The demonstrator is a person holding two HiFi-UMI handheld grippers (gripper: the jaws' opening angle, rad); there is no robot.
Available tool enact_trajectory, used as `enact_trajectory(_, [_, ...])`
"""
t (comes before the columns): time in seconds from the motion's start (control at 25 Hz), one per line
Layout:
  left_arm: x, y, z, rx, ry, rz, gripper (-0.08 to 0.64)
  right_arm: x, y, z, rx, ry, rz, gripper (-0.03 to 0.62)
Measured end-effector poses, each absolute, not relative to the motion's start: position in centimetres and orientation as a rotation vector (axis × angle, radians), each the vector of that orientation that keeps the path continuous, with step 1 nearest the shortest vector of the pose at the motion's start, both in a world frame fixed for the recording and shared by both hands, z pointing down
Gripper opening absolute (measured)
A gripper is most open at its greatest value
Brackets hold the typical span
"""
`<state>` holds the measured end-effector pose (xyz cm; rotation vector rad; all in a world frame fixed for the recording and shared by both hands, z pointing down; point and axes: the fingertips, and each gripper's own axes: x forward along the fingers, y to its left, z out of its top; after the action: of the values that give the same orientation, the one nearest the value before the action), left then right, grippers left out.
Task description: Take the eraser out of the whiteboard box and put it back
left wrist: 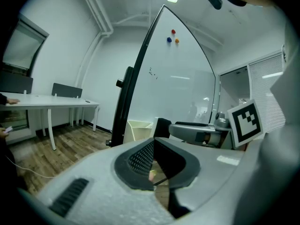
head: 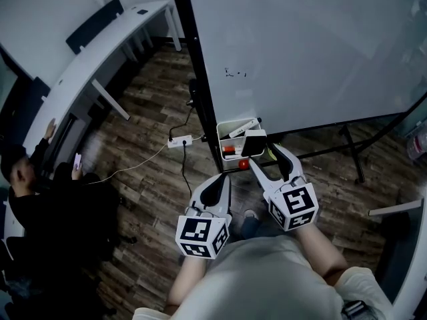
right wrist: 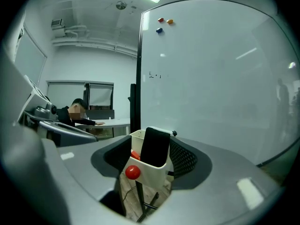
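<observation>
Put-back looks finished: black rectangular eraser (right wrist: 155, 146) in white plastic box (right wrist: 154, 176), right gripper (right wrist: 151, 163) released around it, left gripper (left wrist: 153, 159) clenched empty; next, withdraw straight

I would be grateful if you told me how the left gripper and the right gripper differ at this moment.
The left gripper has its jaws together, nothing between them; the right gripper has them apart, either side of the black eraser standing in the white box. The right gripper reaches the box; the left gripper hangs back, short of it. Both point toward the whiteboard.
</observation>
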<state>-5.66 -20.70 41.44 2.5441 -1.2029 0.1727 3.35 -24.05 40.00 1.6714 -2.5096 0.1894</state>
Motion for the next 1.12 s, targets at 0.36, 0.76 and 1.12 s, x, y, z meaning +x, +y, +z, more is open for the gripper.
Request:
enact_trajectory(0.36, [-5.4,-23.0,41.1,2.524,-1.232,0.170,0.005,3.7,-26.9,40.9,1.628,-2.506,0.219,0.264])
enact_trajectory(0.76, [-5.3,-24.7,40.8,2.498,-1.276,0.162,0.005,3.3,-28.8,41.4,1.548,-2.527,0.234,0.272])
enact_trajectory(1.12, [-5.4,-25.8,40.6,2.487,-1.304,0.155,0.005,3.0,-29.4,41.5,1.512,-2.546,0.229,0.270])
